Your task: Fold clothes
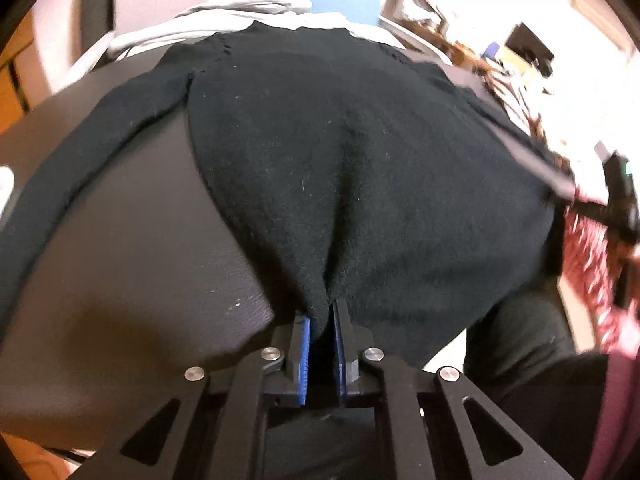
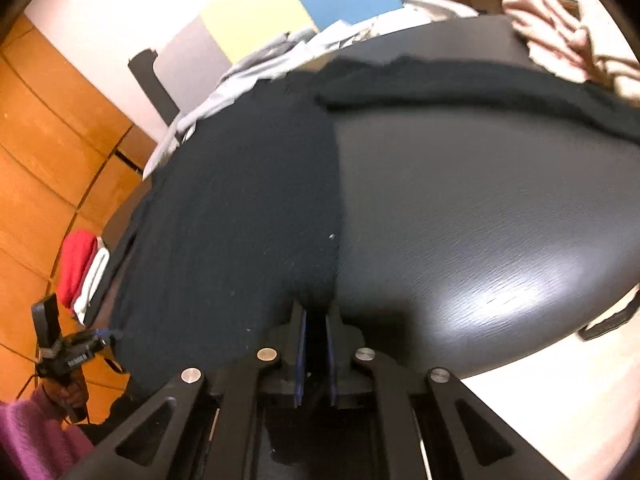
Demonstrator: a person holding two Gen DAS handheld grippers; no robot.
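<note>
Your left gripper (image 1: 322,312) is clamped on the near hem of the black sweater (image 1: 360,152), cloth bunched between the blue pads. Your right gripper (image 2: 316,312) pinches the hem's other corner, jaws nearly together. The sweater lies spread on the dark table (image 2: 480,220), one sleeve (image 2: 460,84) trailing far right. Both views are motion-blurred; the far clutter is unreadable, and the grey garment (image 2: 256,64) beyond is partly hidden.

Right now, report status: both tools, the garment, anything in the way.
Left tool shut on black sweater hem. Right tool shut on same hem. Sweater spread on dark table, sleeves out. Grey clothes piled at far edge, touching sweater.
</note>
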